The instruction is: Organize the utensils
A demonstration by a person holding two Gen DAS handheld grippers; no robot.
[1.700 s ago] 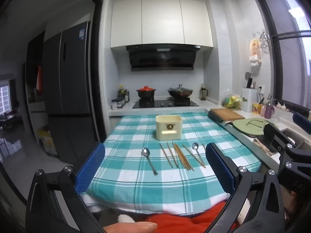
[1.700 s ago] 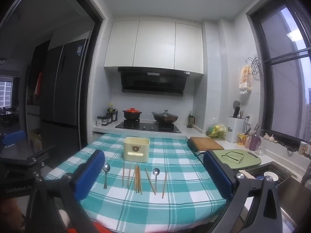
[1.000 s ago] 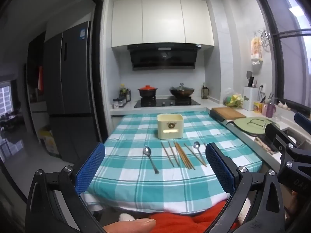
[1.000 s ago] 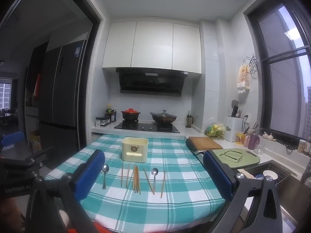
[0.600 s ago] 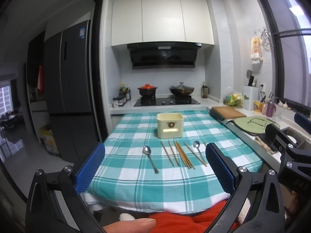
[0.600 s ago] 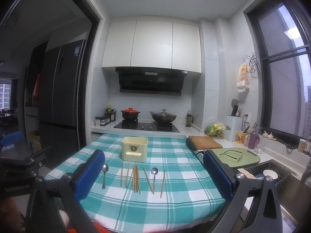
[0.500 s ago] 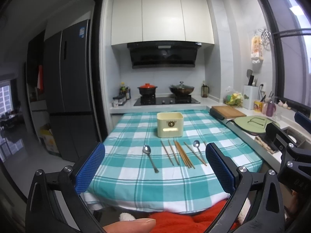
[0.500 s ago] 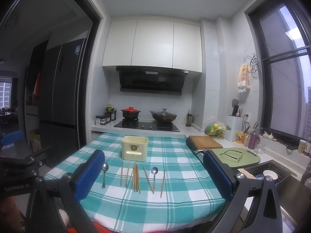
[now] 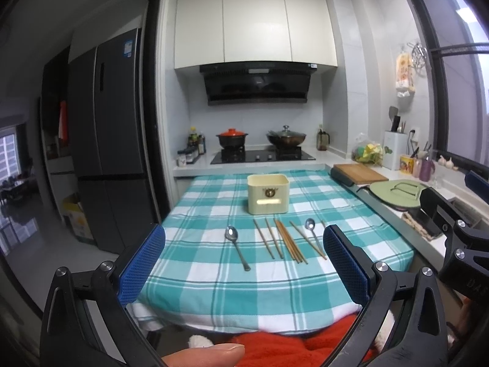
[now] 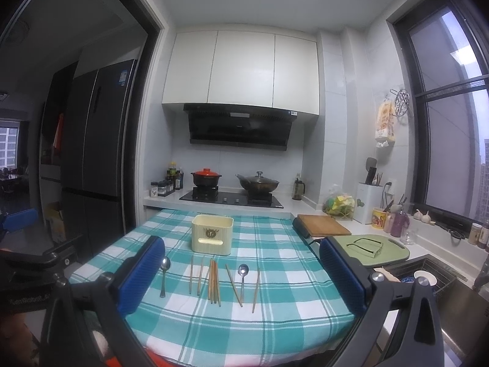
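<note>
A cream utensil box (image 9: 268,194) stands on the teal checked tablecloth (image 9: 214,281); it also shows in the right wrist view (image 10: 212,234). In front of it lie a left spoon (image 9: 237,247), several wooden chopsticks (image 9: 284,241) and a right spoon (image 9: 312,231). The right wrist view shows the left spoon (image 10: 164,275), chopsticks (image 10: 213,280) and right spoon (image 10: 242,278). My left gripper (image 9: 244,267) is open and empty, held back over the table's near edge. My right gripper (image 10: 243,275) is open and empty, also well short of the utensils.
A stove (image 9: 262,155) with a red pot (image 9: 232,140) and a wok (image 9: 285,137) stands behind the table. A wooden board (image 9: 359,172), a green cutting board (image 9: 397,194) and a sink (image 10: 424,275) are on the right. A fridge (image 9: 107,165) is left.
Both views have shifted only slightly; the utensils and the box lie as before. Both grippers stay open.
</note>
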